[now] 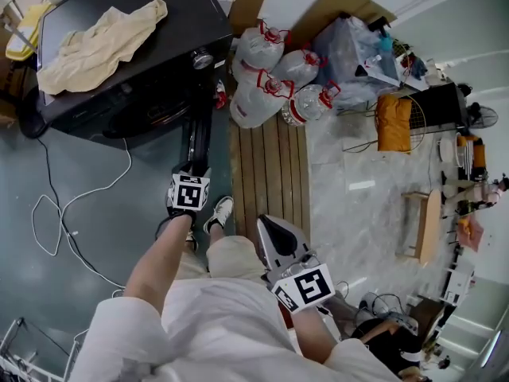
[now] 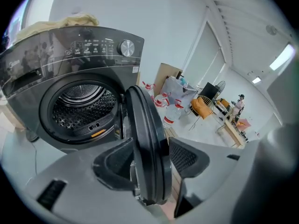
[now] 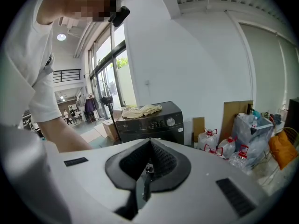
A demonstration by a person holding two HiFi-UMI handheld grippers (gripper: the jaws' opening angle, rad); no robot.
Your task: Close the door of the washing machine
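Note:
A dark washing machine [image 1: 131, 94] stands at the upper left in the head view, with its round door [image 1: 198, 138] swung out toward me and seen edge-on. My left gripper [image 1: 193, 169] is at the door's lower edge. In the left gripper view the door rim [image 2: 145, 125] fills the gap between the two pads [image 2: 187, 158] of the left gripper [image 2: 149, 153], which closes on it with no gap showing. The drum [image 2: 81, 104] gapes behind it. My right gripper [image 1: 266, 224] hangs shut and empty over the wooden slats, and the right gripper view shows its jaws [image 3: 149, 143] together, facing the machine [image 3: 149, 120].
A beige cloth [image 1: 99, 38] lies on top of the machine. Several big water bottles [image 1: 274, 78] and cardboard stand to its right, behind a wooden slat platform [image 1: 270, 161]. A white cable [image 1: 67, 213] snakes over the floor at the left. My shoe [image 1: 220, 211] is below the door.

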